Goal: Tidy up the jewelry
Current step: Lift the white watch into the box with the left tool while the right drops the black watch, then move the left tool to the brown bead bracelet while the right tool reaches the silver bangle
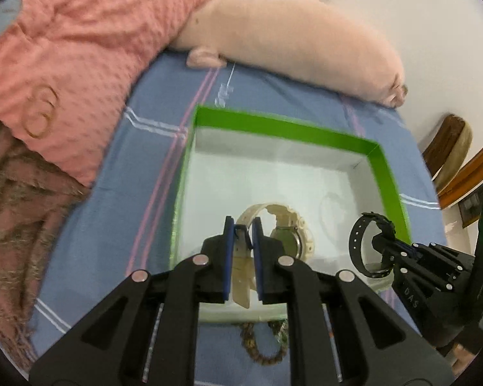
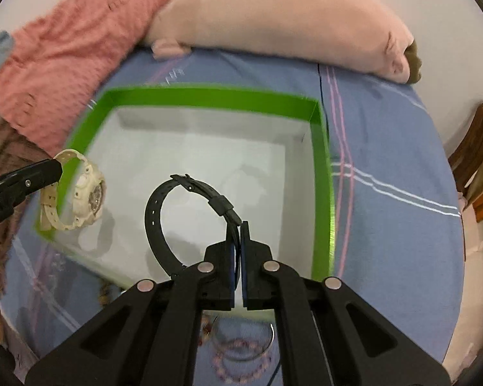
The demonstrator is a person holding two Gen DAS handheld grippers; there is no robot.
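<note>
Two watches [image 2: 190,215] [image 2: 80,193], one box [image 2: 209,96]

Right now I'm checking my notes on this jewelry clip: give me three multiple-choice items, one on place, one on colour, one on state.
1. Where is the cream watch?
A. above the box's left edge
B. on the pillow
C. under the blanket
2. What colour is the box rim?
A. red
B. green
C. black
3. What grips the black watch?
A. nothing
B. left gripper
C. right gripper

Key: 1 A, it hangs from the left gripper there; 2 B, bright green border; 3 C, right gripper jaws pinch its strap.
</note>
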